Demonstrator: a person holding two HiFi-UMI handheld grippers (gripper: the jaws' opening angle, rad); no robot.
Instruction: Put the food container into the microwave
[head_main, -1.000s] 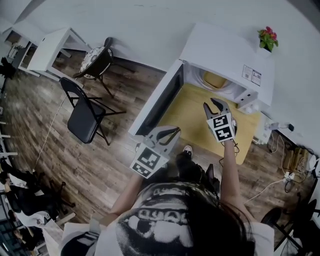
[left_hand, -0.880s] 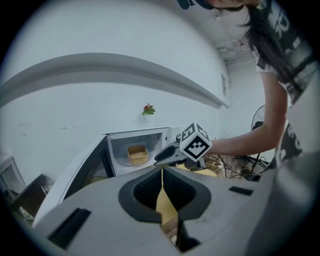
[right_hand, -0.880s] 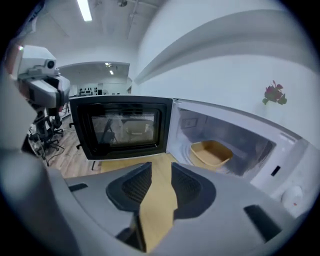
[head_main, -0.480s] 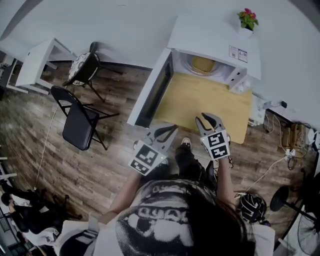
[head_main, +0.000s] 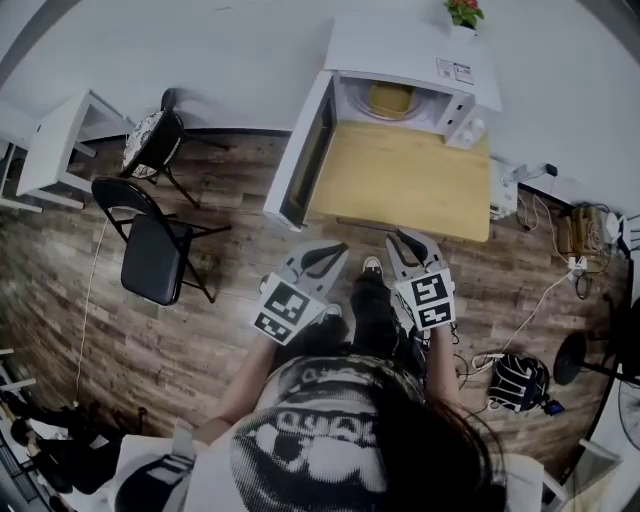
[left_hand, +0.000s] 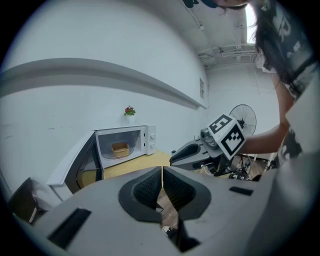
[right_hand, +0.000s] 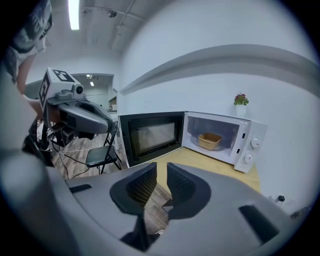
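Observation:
The tan food container (head_main: 390, 98) sits inside the white microwave (head_main: 405, 45), whose door (head_main: 300, 160) hangs wide open to the left. It shows on the turntable in the left gripper view (left_hand: 119, 148) and the right gripper view (right_hand: 210, 140). Both grippers are held off the front edge of the wooden table (head_main: 400, 185), well back from the microwave. My left gripper (head_main: 335, 250) (left_hand: 162, 172) is shut, pads touching, nothing in it. My right gripper (head_main: 405, 240) (right_hand: 161, 170) is empty, with a narrow gap between its pads.
A black folding chair (head_main: 150, 250) and a second chair (head_main: 155, 135) stand left of the table, with a white desk (head_main: 50, 150) beyond. A potted plant (head_main: 462, 12) tops the microwave. Cables, a dark bag (head_main: 520, 380) and a fan (head_main: 600, 360) lie at the right.
The person has stepped back from the table. Both grippers came away from the microwave; the right one moved from above the tabletop to past its front edge.

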